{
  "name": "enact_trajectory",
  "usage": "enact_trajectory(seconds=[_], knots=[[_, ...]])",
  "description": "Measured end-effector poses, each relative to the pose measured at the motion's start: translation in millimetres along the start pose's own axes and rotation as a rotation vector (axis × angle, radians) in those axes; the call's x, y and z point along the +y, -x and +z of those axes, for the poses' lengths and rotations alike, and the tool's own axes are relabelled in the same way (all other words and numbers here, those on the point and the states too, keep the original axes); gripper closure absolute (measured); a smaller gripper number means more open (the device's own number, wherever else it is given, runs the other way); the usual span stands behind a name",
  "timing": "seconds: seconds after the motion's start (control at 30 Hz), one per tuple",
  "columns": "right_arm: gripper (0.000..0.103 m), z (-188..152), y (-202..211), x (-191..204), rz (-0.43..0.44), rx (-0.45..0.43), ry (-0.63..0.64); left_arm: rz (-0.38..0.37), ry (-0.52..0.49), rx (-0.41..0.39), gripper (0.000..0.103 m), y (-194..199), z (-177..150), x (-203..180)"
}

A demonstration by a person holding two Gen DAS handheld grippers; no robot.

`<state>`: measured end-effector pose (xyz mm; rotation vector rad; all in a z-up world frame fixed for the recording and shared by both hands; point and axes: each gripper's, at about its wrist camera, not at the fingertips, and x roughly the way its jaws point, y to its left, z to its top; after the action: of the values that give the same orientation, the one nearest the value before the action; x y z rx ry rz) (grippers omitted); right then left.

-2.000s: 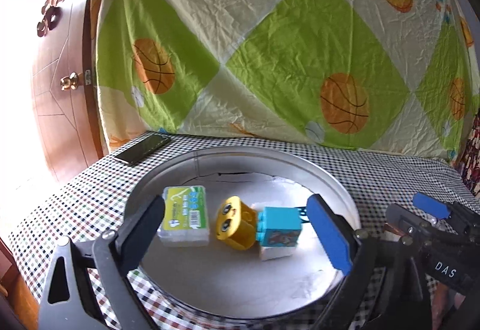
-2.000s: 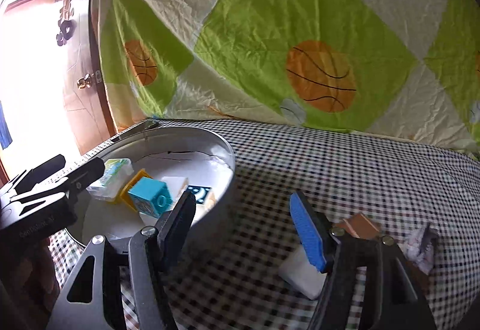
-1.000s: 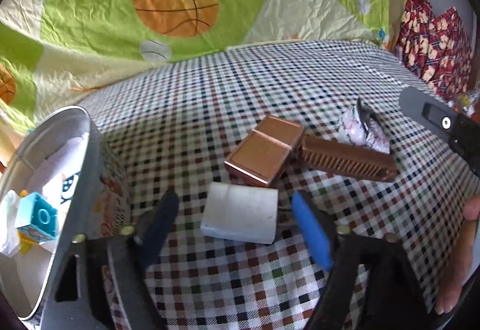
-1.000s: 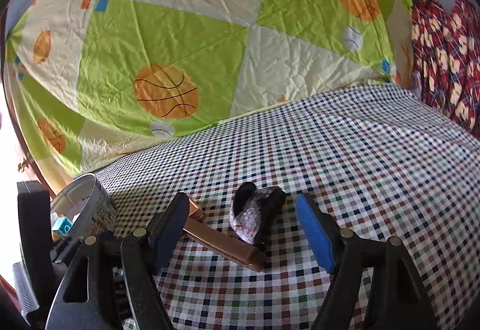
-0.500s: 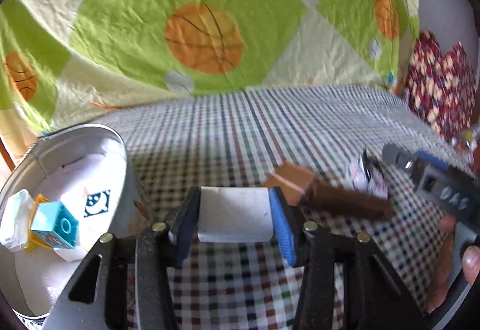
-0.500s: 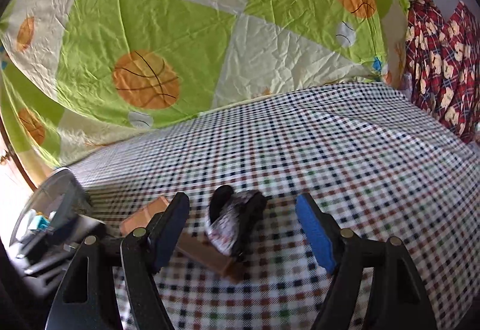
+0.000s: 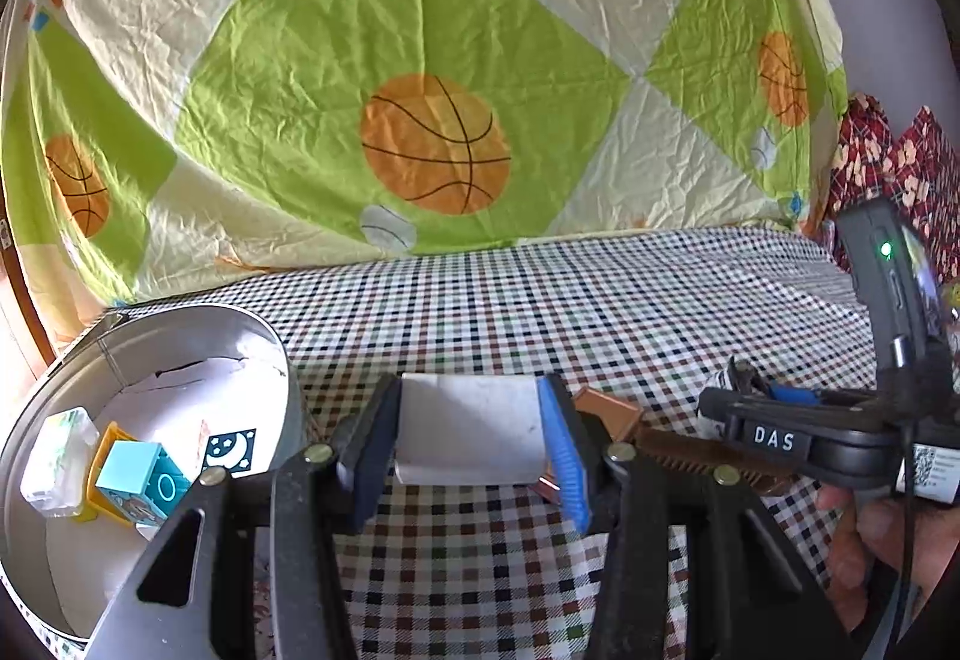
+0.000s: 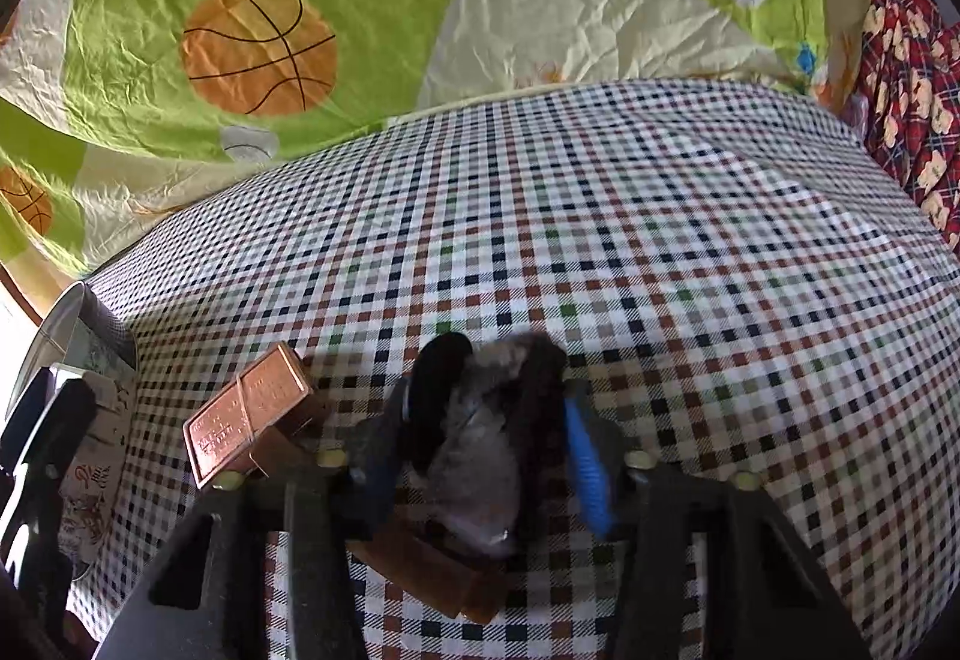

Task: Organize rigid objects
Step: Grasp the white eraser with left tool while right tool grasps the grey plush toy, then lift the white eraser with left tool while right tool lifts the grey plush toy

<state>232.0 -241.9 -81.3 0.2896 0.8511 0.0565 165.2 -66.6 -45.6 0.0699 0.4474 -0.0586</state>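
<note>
My left gripper (image 7: pixel 471 447) is shut on a white block (image 7: pixel 471 426) and holds it just above the checked cloth. A round metal tin (image 7: pixel 287 360) stands at its left with a blue brick (image 7: pixel 141 480), a yellow toy and a tissue pack (image 7: pixel 57 450) inside. My right gripper (image 8: pixel 486 465) is closing around a black and grey clip (image 8: pixel 486 420); its pads lie against the clip's two sides. A copper box (image 8: pixel 246 414) lies left of the clip. A brown ridged bar (image 8: pixel 432 570) lies under the clip's near end.
The checked cloth (image 8: pixel 660 240) stretches away behind and to the right of the clip. A basketball-print sheet (image 7: pixel 432 144) hangs at the back, and red patterned fabric (image 8: pixel 906 78) is at the far right. A hand (image 7: pixel 870 540) holds the right gripper (image 7: pixel 762 390).
The left jaws closed on the white block and raised it slightly. The right gripper dropped forward over the clip and its jaws narrowed around it.
</note>
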Motion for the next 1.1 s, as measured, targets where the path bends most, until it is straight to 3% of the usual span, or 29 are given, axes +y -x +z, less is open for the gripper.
enact_trajectory(seconds=[1.1], knots=[[0.056, -16, 62, 22, 0.023, -0.309, 0.09, -0.003, 0.057, -0.031, 0.056, 7, -1, 9]])
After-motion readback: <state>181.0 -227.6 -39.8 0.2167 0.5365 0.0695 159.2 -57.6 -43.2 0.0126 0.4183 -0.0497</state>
